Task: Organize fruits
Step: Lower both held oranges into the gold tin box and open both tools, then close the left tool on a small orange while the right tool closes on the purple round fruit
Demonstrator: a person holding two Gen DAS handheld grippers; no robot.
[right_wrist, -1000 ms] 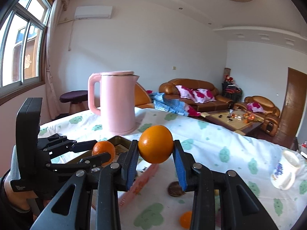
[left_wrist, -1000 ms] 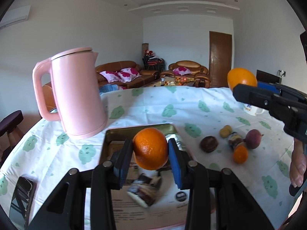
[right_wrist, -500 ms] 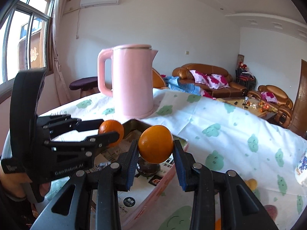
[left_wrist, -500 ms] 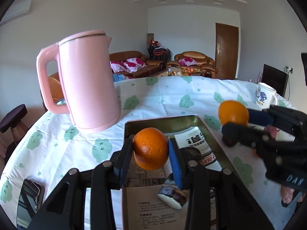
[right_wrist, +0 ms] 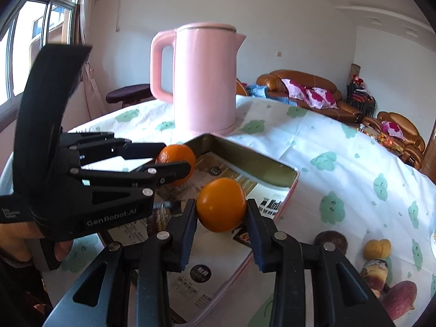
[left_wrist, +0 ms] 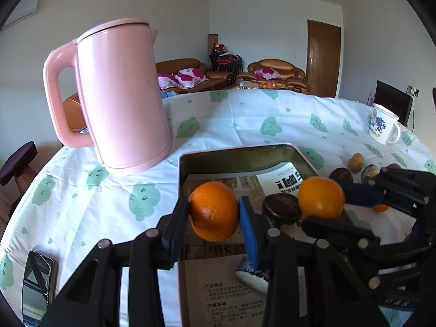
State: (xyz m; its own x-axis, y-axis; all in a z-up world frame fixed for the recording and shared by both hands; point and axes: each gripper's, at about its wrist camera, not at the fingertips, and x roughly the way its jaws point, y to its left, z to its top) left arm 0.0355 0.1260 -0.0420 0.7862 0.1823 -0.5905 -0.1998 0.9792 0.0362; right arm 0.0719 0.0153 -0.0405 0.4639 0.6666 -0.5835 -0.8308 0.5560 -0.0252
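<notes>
Each claw, left (left_wrist: 214, 212) and right (right_wrist: 221, 209), grips an orange above the tin tray (left_wrist: 234, 154); lower both onto bare lining, clear of the dark fruit (left_wrist: 282, 209), before releasing.

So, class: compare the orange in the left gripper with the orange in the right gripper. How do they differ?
The left orange is darker with a dimpled, mottled skin; the right orange is lighter and smoother. The left orange hangs over the tin's middle; the right orange is near its edge, beside a dark brown fruit. Both are round, and each is clamped between jaws, in the left gripper or the right gripper.
</notes>
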